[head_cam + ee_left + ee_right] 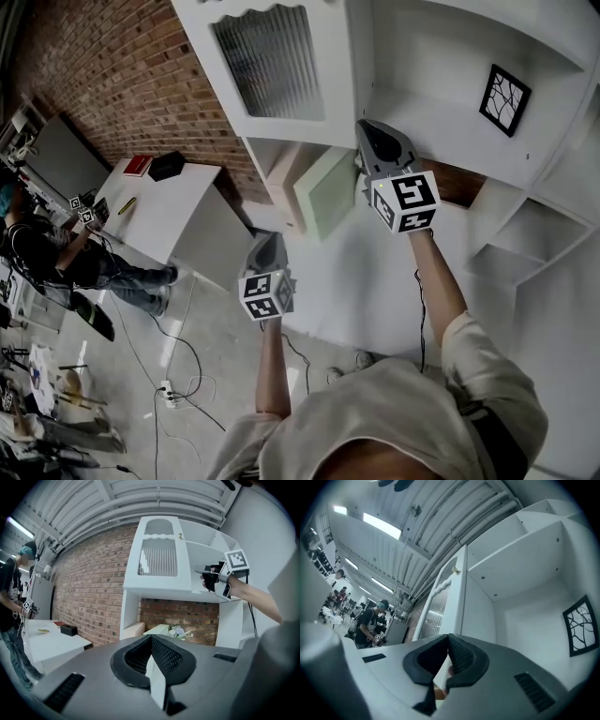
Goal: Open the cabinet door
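Now | left gripper (269, 246): jaws together, low, well below cabinet door (281, 66) | right gripper (364, 131): jaws together, tip beside door's right edge, door up-left of it | framed picture (504, 99): beyond, right, on open shelf

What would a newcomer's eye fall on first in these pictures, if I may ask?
A tall white cabinet against a red brick wall dominates, with its ribbed-glass door on the left beside an open shelf compartment. A black-framed square picture stands at the right of that compartment. The right gripper is held up at the cabinet front with its jaws shut, and the left gripper is lower.
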Available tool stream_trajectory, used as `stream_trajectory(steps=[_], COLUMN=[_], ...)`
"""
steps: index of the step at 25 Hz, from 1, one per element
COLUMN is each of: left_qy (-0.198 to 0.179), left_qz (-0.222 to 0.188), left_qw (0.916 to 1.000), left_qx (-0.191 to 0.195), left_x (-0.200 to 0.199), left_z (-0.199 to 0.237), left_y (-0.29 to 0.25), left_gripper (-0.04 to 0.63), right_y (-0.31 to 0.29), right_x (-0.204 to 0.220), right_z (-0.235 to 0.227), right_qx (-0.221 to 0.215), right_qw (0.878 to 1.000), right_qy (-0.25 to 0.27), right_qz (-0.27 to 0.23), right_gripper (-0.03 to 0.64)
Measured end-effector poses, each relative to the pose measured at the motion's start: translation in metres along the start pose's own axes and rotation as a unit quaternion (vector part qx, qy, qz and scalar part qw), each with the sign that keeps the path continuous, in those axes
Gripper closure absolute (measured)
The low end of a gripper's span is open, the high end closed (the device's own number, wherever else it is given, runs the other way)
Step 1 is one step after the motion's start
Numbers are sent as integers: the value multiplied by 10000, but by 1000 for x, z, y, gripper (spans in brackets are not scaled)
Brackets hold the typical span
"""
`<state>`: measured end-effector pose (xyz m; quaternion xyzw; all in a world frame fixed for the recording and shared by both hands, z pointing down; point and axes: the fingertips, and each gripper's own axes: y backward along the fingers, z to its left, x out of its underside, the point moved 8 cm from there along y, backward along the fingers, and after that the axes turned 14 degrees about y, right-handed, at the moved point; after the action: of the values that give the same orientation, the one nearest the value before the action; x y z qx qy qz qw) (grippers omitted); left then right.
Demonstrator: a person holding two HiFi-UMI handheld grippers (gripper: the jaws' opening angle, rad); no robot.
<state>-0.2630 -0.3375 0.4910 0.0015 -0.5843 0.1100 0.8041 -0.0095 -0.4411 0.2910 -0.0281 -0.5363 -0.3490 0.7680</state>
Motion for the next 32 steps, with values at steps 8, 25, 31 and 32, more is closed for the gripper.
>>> stream_trajectory(steps=[8, 25, 31, 32], left_qy=[-40, -90, -77, -66], left_qz=[14, 102, 133, 132], left_qw=[10000, 9999, 9999, 9999], left_qx=[-34, -54, -18, -8], left_x=[-1, 1, 3, 4], left_z=[5, 8, 5, 6], left_y=[-2, -8, -11, -11], left_gripper=[571, 571, 570, 571], right_y=[-35, -38, -35, -35], right_x=[-15, -9, -9, -8], right_z=[-9, -21, -23, -22], right_qx=[-333, -367, -637, -658], right_qw=[9990, 9986, 9950, 9945], right_qy=[239, -128, -570, -630], right_qz=[-171, -360, -523, -524], right_gripper=[359, 461, 486, 488])
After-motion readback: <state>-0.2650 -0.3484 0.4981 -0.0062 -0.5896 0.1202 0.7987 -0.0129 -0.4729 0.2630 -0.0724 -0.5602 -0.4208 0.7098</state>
